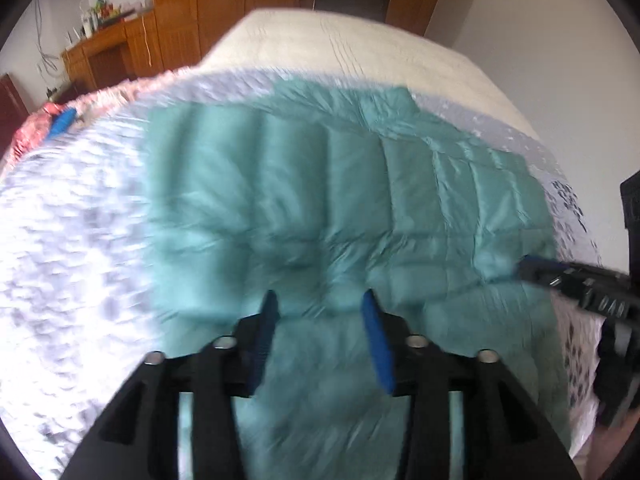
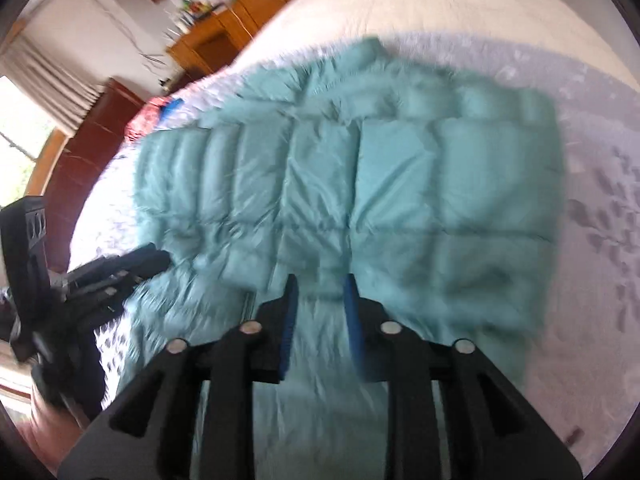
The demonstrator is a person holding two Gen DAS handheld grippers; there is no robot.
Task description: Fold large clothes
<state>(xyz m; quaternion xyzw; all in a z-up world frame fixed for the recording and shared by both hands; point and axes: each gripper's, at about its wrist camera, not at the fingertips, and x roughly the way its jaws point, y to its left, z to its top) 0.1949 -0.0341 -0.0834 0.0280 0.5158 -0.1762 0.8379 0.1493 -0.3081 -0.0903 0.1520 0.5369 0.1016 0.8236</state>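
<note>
A teal quilted puffer jacket point(image 1: 320, 184) point(image 2: 360, 184) lies spread on a pale patterned blanket point(image 1: 72, 240) on a bed. My left gripper point(image 1: 320, 300) hovers over the jacket's near part, blue pads apart, with the fabric below them and nothing pinched. It also shows at the left of the right wrist view, left gripper point(image 2: 160, 258), at the jacket's edge. My right gripper point(image 2: 321, 280) is above the jacket too, its pads a narrower gap apart and not pressing on fabric. The right gripper point(image 1: 528, 268) reaches in from the right in the left wrist view. Both views are blurred.
A cream bedspread point(image 1: 340, 44) covers the far half of the bed. A red-pink cloth point(image 1: 36, 128) with a blue object point(image 1: 62, 120) lies at the far left edge. Wooden cabinets point(image 1: 224, 8) and a desk point(image 1: 104, 52) stand beyond the bed. A curtained window point(image 2: 36, 92) is at left.
</note>
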